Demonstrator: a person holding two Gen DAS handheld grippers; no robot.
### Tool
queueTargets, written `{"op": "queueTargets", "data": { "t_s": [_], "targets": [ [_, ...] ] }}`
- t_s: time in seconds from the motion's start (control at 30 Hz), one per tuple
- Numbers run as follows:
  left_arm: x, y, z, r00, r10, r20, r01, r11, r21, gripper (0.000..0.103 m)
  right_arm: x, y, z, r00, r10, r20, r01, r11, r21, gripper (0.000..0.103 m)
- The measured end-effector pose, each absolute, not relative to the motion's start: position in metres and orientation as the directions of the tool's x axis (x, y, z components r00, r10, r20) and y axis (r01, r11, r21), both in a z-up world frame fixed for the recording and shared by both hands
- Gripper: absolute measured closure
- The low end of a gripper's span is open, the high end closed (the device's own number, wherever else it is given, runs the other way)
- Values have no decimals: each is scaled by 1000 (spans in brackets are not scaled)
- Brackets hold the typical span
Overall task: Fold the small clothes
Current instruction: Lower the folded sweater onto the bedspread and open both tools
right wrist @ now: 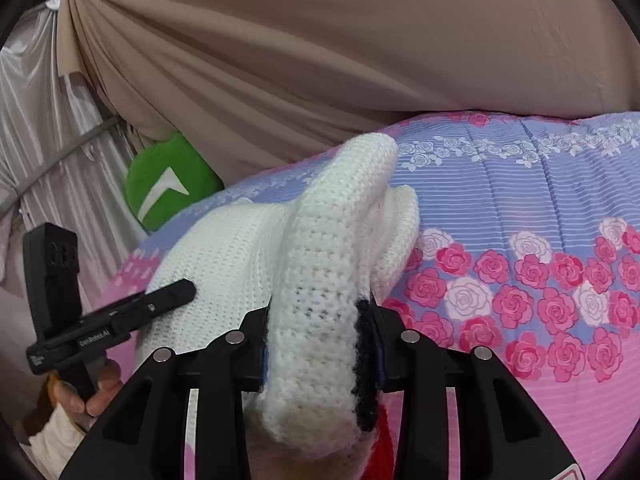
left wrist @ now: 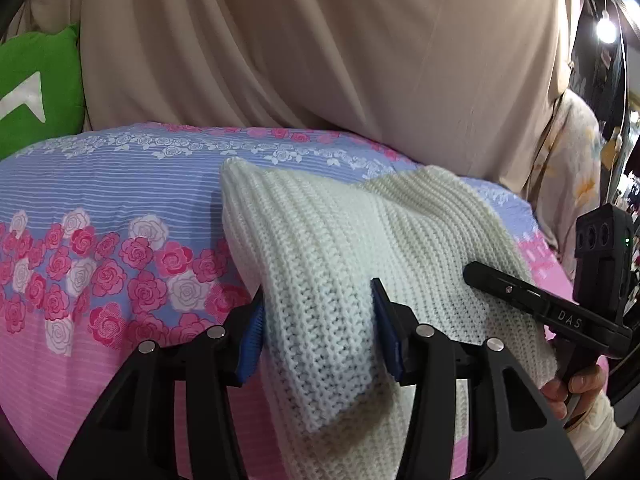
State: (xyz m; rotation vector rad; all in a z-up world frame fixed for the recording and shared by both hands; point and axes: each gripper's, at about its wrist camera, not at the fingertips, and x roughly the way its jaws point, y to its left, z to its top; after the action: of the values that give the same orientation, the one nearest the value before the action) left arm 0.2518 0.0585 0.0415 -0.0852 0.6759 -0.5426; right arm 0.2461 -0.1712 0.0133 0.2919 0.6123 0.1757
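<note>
1. Nearest the lens, the left gripper [left wrist: 320, 332] has its blue pads [left wrist: 250, 350] pressed against a bunched fold of the white knitted garment [left wrist: 320, 240], clamped on it from both sides.
2. The right gripper [right wrist: 320, 344] is likewise clamped on a rolled edge of the same knit, where a black trim [right wrist: 365, 364] and a bit of red [right wrist: 386, 428] show at its right finger.
3. Ahead of both tools, the rest of the garment lies spread on the rose-printed bedspread [left wrist: 100, 216], lifted only where the jaws hold it.
4. Beyond the far edge of the bedspread, a green cushion [right wrist: 168, 184] sits off to the left.
5. Farthest back hangs a beige draped curtain [left wrist: 300, 48].
</note>
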Motion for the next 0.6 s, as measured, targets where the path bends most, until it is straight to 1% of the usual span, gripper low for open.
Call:
{"op": "queueTargets", "data": {
  "t_s": [0.03, 0.07, 0.13, 0.17, 0.23, 0.3, 0.37, 0.4, 0.43, 0.47, 0.5, 0.57, 0.6],
  "targets": [
    [256, 54, 33, 644, -467, -606, 433, 875, -215, 54, 254, -171, 1, 775, 206, -597, -41, 960, 278, 65],
    [258, 53, 27, 647, -445, -619, 423, 885, -194, 50, 258, -174, -8, 760, 191, -622, -19, 962, 272, 60],
    [254, 58, 27, 658, -443, -609, 415, 888, -198, 47, 253, -185, -9, 758, 240, -607, -13, 936, 353, 58],
    [250, 60, 31, 662, -436, -609, 403, 893, -201, 47, 246, -189, -1, 762, 242, -601, -5, 930, 368, 58],
    [235, 66, 45, 693, -415, -590, 380, 905, -191, 48, 226, -190, 20, 802, 190, -566, 14, 942, 335, 60],
    [211, 68, 62, 749, -365, -554, 358, 925, -126, 48, 200, -183, 43, 837, 157, -524, 1, 958, 288, 72],
    [189, 63, 76, 787, -332, -519, 346, 935, -75, 46, 185, -169, 56, 846, 172, -504, -45, 966, 254, 96],
    [182, 59, 79, 789, -332, -518, 348, 935, -69, 46, 180, -159, 58, 842, 187, -506, -75, 970, 233, 101],
    [179, 52, 80, 779, -337, -528, 357, 932, -67, 46, 175, -153, 56, 834, 195, -516, -98, 973, 210, 103],
    [177, 43, 76, 760, -340, -554, 374, 926, -55, 46, 175, -140, 52, 825, 184, -535, -113, 980, 162, 103],
    [176, 36, 71, 754, -317, -576, 368, 929, -31, 44, 178, -129, 45, 818, 140, -558, -102, 990, 99, 103],
    [179, 25, 52, 752, -225, -619, 320, 946, 44, 45, 185, -126, 27, 796, 46, -604, -46, 999, 15, 103],
    [182, 24, 42, 744, -185, -642, 294, 954, 66, 45, 186, -132, 20, 784, 14, -621, -16, 1000, 3, 103]
  ]
}}
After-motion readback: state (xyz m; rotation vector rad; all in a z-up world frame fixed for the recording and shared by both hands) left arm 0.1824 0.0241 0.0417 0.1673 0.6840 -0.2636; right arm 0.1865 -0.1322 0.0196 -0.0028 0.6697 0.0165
